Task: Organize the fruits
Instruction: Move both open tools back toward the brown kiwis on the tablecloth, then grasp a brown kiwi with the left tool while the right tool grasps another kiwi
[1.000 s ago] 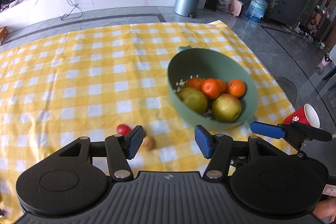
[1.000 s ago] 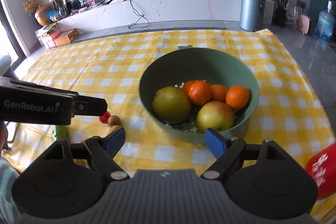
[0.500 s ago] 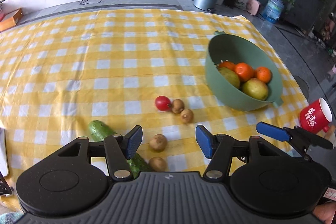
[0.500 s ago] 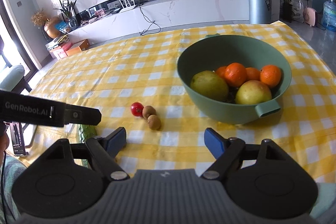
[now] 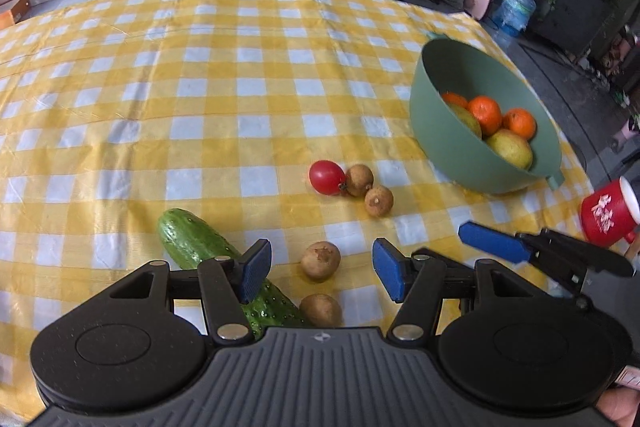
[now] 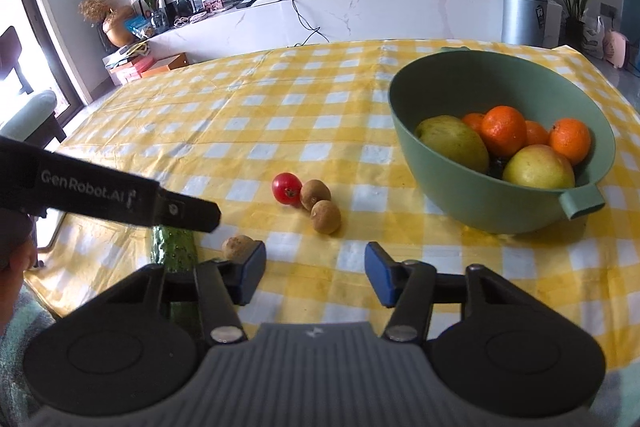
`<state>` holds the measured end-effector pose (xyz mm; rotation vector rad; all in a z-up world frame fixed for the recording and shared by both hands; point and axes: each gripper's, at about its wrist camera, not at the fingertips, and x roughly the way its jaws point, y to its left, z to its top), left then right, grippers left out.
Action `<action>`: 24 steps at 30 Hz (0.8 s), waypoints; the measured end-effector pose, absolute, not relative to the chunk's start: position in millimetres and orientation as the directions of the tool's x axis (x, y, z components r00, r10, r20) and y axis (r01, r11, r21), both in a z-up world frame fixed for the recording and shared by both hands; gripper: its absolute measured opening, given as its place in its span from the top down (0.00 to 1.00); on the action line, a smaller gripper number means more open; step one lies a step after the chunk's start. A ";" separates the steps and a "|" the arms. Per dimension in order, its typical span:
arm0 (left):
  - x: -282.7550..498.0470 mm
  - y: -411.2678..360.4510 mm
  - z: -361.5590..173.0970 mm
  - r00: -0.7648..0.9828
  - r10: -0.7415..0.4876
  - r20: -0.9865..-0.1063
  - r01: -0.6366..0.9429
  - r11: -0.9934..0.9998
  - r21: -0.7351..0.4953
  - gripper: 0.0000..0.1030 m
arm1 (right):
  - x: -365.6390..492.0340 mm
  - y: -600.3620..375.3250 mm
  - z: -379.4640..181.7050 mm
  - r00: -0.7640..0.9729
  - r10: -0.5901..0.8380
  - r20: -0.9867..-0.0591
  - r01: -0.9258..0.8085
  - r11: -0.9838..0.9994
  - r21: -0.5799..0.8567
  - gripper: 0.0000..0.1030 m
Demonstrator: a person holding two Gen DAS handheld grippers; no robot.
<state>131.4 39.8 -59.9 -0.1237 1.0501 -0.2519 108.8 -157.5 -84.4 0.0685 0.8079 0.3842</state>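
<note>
A green bowl (image 5: 452, 147) (image 6: 460, 187) at the right holds oranges (image 6: 503, 131) and two yellow-green fruits (image 6: 538, 167). On the yellow checked cloth lie a red tomato (image 5: 326, 177) (image 6: 287, 188), several small brown fruits and a cucumber (image 5: 192, 243) (image 6: 174, 247). My left gripper (image 5: 322, 273) is open, low over the cloth. One brown fruit (image 5: 321, 261) shows between its pads, clear of both. Another brown fruit (image 5: 321, 309) lies nearer. My right gripper (image 6: 316, 277) has its jaws closing with nothing between them. Two brown fruits (image 6: 326, 216) lie ahead of it.
A red cup (image 5: 608, 213) stands at the table's right edge, just past the bowl's handle (image 6: 580, 201). The left gripper's finger (image 6: 192, 213) reaches in from the left in the right wrist view. Beyond the table are a metal bin (image 6: 524, 13) and a white counter.
Both grippers have drawn back from the bowl and sunk toward the near edge. The cucumber and more brown fruits have come into view. The right jaws have narrowed.
</note>
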 end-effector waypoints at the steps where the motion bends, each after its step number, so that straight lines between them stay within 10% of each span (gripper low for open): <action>1: 132.2 38.4 -63.6 0.463 -0.261 -0.847 0.155 0.965 -0.213 0.33 | 110.0 -157.1 -85.4 0.626 0.355 -0.695 -0.307 0.931 0.199 0.53; 6: 135.4 34.5 -76.8 0.429 -0.265 -0.863 0.177 0.962 -0.208 0.33 | 119.4 -161.2 -94.5 0.604 0.323 -0.728 -0.255 0.944 0.208 0.68; 24: 141.8 20.0 -99.1 0.427 -0.229 -0.875 0.257 0.958 -0.125 0.56 | 134.5 -163.8 -106.0 0.576 0.335 -0.746 -0.204 0.942 0.266 0.70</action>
